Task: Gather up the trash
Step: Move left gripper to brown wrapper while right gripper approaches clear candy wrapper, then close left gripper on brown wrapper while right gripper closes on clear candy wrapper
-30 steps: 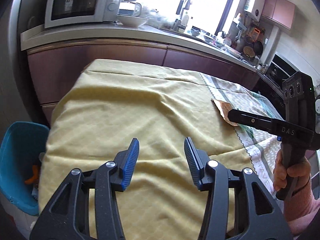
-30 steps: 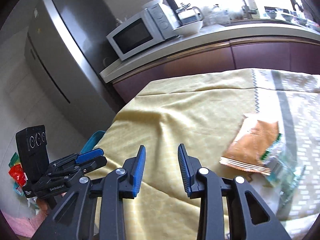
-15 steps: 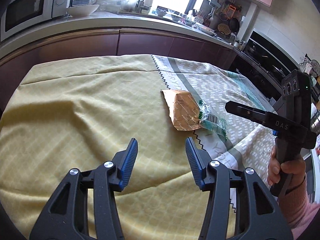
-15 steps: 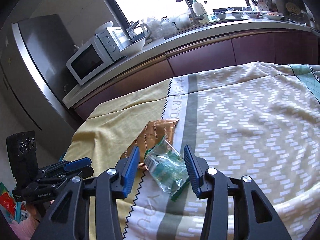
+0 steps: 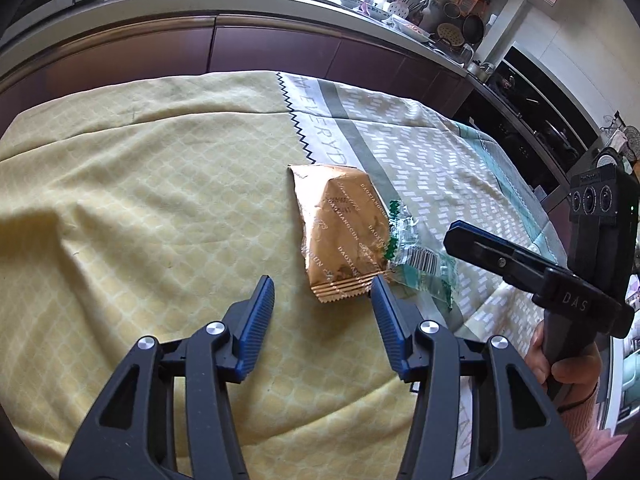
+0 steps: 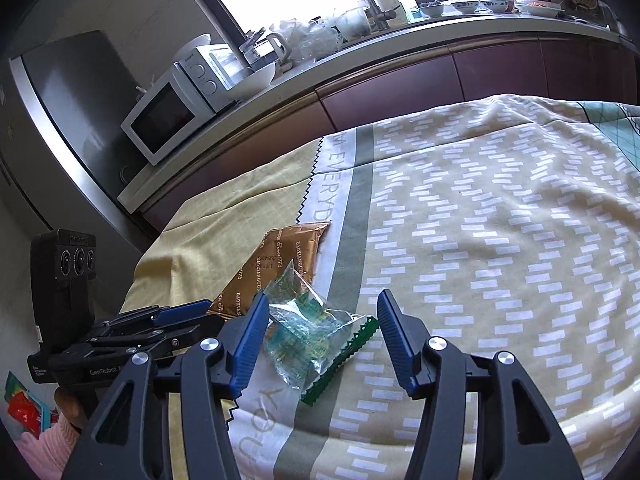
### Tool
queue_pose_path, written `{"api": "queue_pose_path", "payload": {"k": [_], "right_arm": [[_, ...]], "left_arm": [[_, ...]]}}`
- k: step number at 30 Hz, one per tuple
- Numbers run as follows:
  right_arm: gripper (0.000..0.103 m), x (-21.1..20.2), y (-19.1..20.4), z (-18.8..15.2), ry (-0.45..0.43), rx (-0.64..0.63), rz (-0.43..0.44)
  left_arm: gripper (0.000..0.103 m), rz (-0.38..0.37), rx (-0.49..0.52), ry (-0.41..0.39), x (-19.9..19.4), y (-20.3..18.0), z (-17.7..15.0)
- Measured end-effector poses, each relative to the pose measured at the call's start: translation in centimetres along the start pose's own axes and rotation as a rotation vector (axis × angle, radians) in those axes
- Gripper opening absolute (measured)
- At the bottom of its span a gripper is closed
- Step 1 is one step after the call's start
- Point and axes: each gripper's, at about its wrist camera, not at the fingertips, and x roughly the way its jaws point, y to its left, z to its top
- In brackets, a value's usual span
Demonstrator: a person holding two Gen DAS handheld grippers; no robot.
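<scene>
A flat gold-brown snack wrapper (image 5: 344,228) lies on the cloth-covered table, with a crumpled clear-and-green wrapper (image 5: 416,258) overlapping its right edge. My left gripper (image 5: 322,292) is open just short of the gold wrapper's near end. My right gripper (image 6: 318,312) is open with the clear-green wrapper (image 6: 316,336) between its fingers; the gold wrapper (image 6: 276,264) lies just beyond. The right gripper also shows in the left wrist view (image 5: 452,236), beside the green wrapper. The left gripper also shows in the right wrist view (image 6: 200,312), near the gold wrapper.
The table wears a yellow cloth (image 5: 140,208) and a patterned cloth (image 6: 500,260). A kitchen counter (image 6: 400,52) with a microwave (image 6: 176,112) runs behind it, next to a fridge (image 6: 76,92). Colourful wrappers (image 6: 24,412) show low at the left edge.
Both grippers have swung right and closed in on the two wrappers. The right gripper has opened wider and now straddles the clear-green wrapper.
</scene>
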Motion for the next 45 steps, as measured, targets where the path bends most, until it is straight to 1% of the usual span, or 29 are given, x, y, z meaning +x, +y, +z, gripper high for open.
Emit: {"api": "queue_pose_path", "payload": {"k": [2, 5, 7, 8, 9, 10, 11, 12, 15, 19, 22, 33, 38, 41, 45], "right_arm": [[0.055, 0.1, -0.1, 0.1, 0.002, 0.002, 0.007], [0.056, 0.3, -0.1, 0.2, 0.006, 0.002, 0.011], [0.056, 0.5, 0.0, 0.1, 0.012, 0.0, 0.015], [0.056, 0.6, 0.0, 0.2, 0.015, -0.002, 0.016], [0.056, 0.7, 0.1, 0.1, 0.017, -0.001, 0.018], [0.056, 0.8, 0.1, 0.2, 0.019, -0.001, 0.021], [0.056, 0.8, 0.2, 0.1, 0.02, -0.003, 0.02], [0.056, 0.9, 0.2, 0.1, 0.021, -0.003, 0.02], [0.056, 1.0, 0.3, 0.1, 0.022, -0.002, 0.022], [0.056, 1.0, 0.4, -0.2, 0.028, -0.006, 0.027], [0.056, 0.9, 0.4, -0.5, 0.03, -0.01, 0.028], [0.056, 1.2, 1.4, -1.2, 0.056, -0.038, 0.016], [0.051, 1.2, 2.0, -1.3, 0.057, -0.062, -0.025], [0.047, 1.4, 2.4, -1.4, 0.061, -0.084, -0.049], [0.042, 1.4, 2.5, -1.5, 0.062, -0.088, -0.063]], "left_arm": [[0.048, -0.007, 0.002, 0.01, 0.5, -0.3, 0.4], [0.042, -0.005, 0.005, 0.018, 1.2, -0.8, 0.7], [0.036, -0.002, 0.007, 0.017, 1.5, -1.1, 0.8], [0.03, 0.001, 0.003, 0.02, 1.6, -1.1, 0.8], [0.025, 0.006, 0.003, 0.019, 1.7, -1.1, 0.8], [0.023, 0.008, 0.004, 0.017, 1.8, -1.2, 0.8], [0.017, 0.01, 0.005, 0.019, 1.9, -1.2, 0.8], [0.014, 0.015, 0.007, 0.019, 1.9, -1.2, 0.7], [0.01, 0.034, 0.016, 0.007, 1.8, -1.5, 0.7], [0.008, 0.048, 0.038, -0.02, 0.8, -1.5, 0.4], [0.008, 0.076, 0.051, -0.045, -0.3, -1.3, 0.2], [0.008, 0.138, 0.027, -0.125, -4.8, 1.6, -1.4], [0.008, 0.158, 0.015, -0.142, -6.3, 2.7, -2.4], [0.008, 0.163, 0.009, -0.153, -7.2, 3.2, -3.1], [0.008, 0.168, 0.005, -0.167, -8.2, 3.8, -3.8]]}}
